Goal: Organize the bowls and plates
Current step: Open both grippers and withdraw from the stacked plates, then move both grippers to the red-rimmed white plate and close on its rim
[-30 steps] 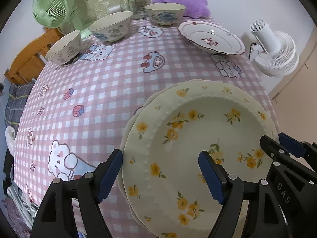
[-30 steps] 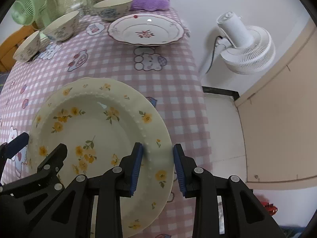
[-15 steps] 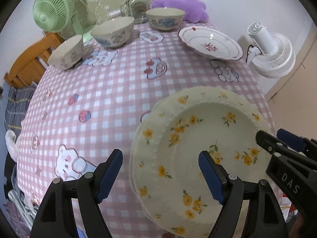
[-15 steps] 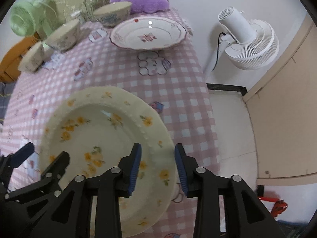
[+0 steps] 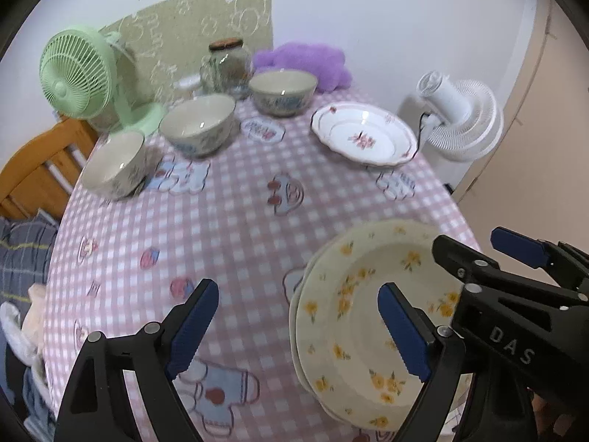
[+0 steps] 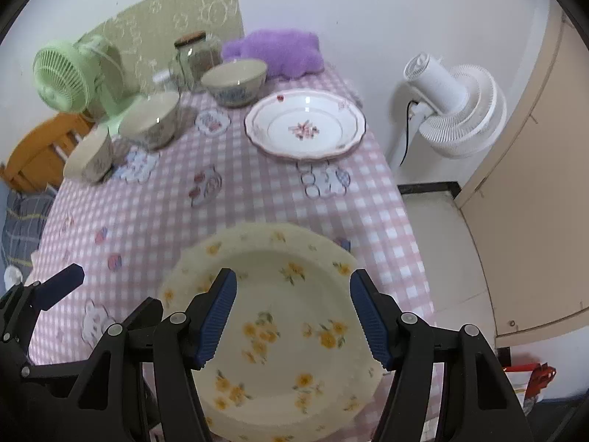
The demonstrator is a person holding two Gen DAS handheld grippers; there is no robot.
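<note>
Cream plates with yellow flowers (image 5: 349,353) lie stacked on the pink checked tablecloth (image 5: 235,228) near its front right corner. My right gripper (image 6: 293,318) hangs above the top plate (image 6: 279,375); its jaws are opening and touch nothing. My left gripper (image 5: 299,331) is lifted above the stack's left rim with its jaws also opening, one pad over the plate and one over the cloth. A white plate with a pink flower (image 5: 364,138) sits at the back right. Three bowls (image 5: 283,92) (image 5: 198,125) (image 5: 114,164) stand in a row at the back left.
A green fan (image 5: 75,73), a glass jar (image 5: 224,64) and a purple plush (image 5: 305,60) line the back edge. A white fan (image 6: 456,110) stands off the table's right side, beside a beige door (image 6: 533,184). A wooden chair (image 5: 33,169) is at the left.
The right jaws let go of the yellow plate's rim and spread wide. Both grippers rose away from the stack, and the left jaws widened slightly. The plates stayed on the cloth.
</note>
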